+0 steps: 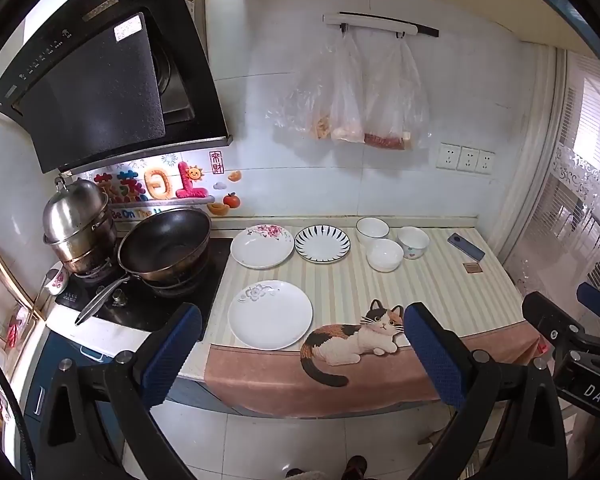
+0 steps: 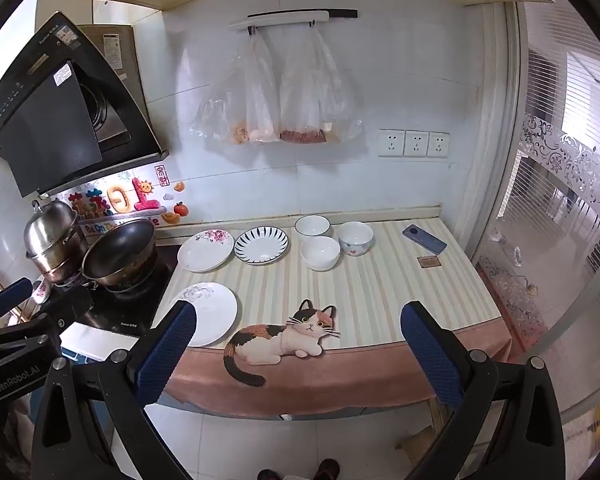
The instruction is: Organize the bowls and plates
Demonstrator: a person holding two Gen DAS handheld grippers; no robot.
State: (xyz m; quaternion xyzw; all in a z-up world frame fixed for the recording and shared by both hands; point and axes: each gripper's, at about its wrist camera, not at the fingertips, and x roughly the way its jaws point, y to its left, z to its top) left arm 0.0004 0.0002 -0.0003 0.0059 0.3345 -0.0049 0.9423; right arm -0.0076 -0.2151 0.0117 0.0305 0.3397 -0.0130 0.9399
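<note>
Left gripper [image 1: 302,344], right gripper [image 2: 298,344]: jaws wide, empty, short of the counter edge.
Three plates [image 1: 270,314], ahead-left: glazed, slippery, breakable; take by rim.
Three bowls [image 2: 320,253], farther ahead: light, brittle; pinch wall.

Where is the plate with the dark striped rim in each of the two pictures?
Left wrist view: striped plate sits right of centre at the back of the counter.
Right wrist view: striped plate sits left of centre.
Shared landmark: the cat picture on the cloth, nearer the camera than the plate.
</note>
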